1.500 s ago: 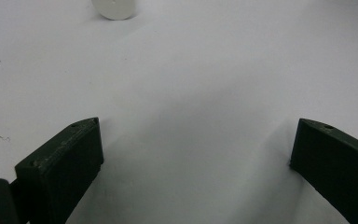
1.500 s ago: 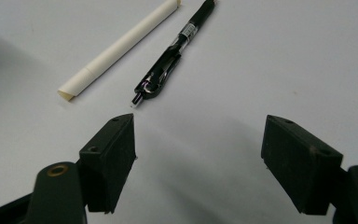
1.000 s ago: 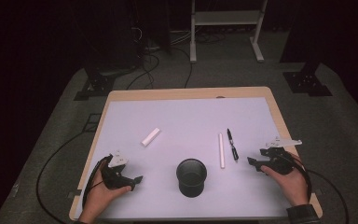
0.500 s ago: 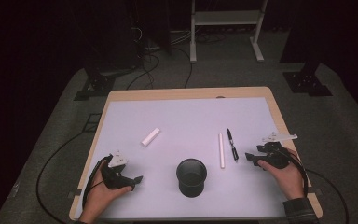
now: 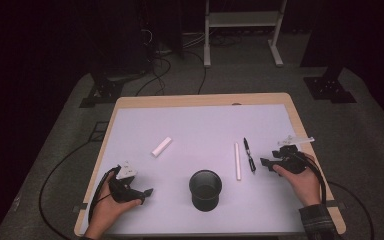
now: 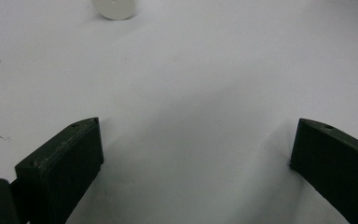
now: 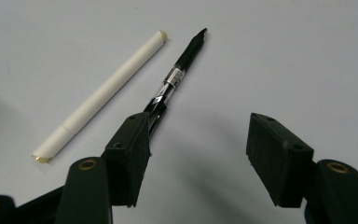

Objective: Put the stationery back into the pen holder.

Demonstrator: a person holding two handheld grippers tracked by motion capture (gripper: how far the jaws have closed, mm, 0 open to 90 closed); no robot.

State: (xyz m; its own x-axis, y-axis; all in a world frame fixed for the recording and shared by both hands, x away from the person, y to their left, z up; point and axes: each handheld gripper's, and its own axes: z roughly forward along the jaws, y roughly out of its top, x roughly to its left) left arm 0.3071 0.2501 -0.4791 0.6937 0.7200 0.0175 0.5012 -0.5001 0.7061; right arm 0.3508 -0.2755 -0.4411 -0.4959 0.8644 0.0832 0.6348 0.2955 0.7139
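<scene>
My right gripper is wide open and holds nothing. Its left jaw hides the near end of the thin black plastic pen. The pen lies flat on the white table top, its tip pointing away from me, with a long white marker just beside it.

The lower end of the black pen is hidden behind a jaw in the right gripper view, and the white cylinder is cut off by the top edge in the left gripper view.
</scene>
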